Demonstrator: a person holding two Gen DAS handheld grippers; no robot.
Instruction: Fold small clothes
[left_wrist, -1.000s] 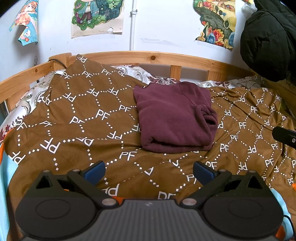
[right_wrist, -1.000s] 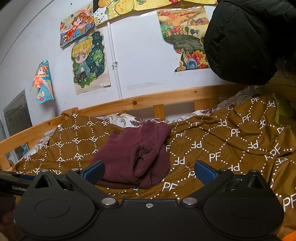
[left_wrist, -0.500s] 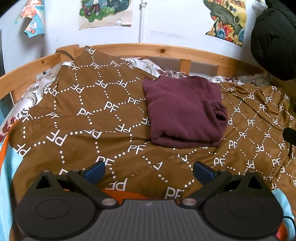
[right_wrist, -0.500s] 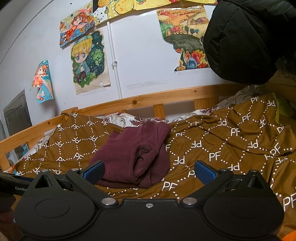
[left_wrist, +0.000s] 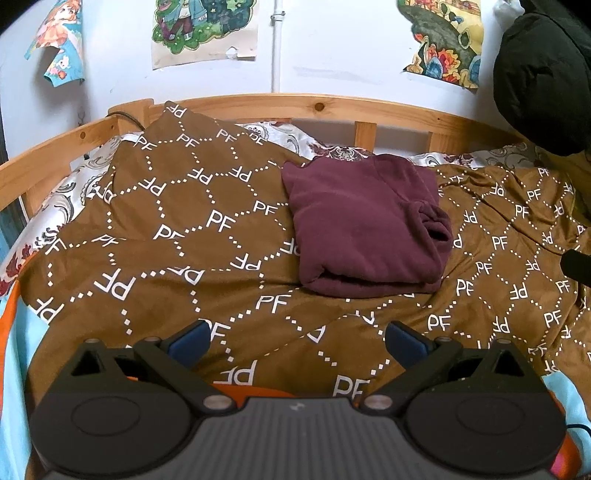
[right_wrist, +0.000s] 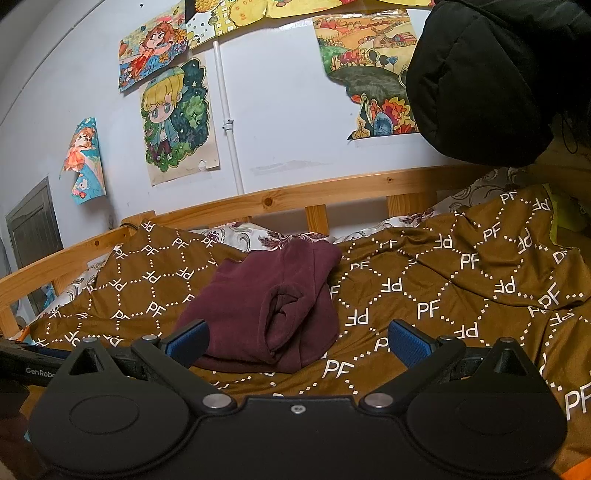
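A dark maroon garment (left_wrist: 364, 229) lies folded into a thick rectangle on the brown patterned blanket (left_wrist: 177, 236). Its rolled sleeve opening faces right. My left gripper (left_wrist: 297, 339) hovers over the near part of the blanket, well short of the garment, open with nothing between its blue pads (left_wrist: 186, 341). In the right wrist view the same garment (right_wrist: 266, 310) sits just beyond my right gripper (right_wrist: 297, 341), which is also open and empty. The right gripper's black tip (left_wrist: 576, 264) shows at the right edge of the left view.
A wooden bed rail (left_wrist: 314, 107) runs behind the blanket, with a white wall and several posters (right_wrist: 177, 118) above. A black padded jacket (right_wrist: 491, 81) hangs at the upper right. The left gripper's black body (right_wrist: 26, 363) sits low at the left edge.
My left gripper has drawn back and shifted left, so the garment appears farther away and more to the right. The right gripper has stayed almost still. The garment has not moved.
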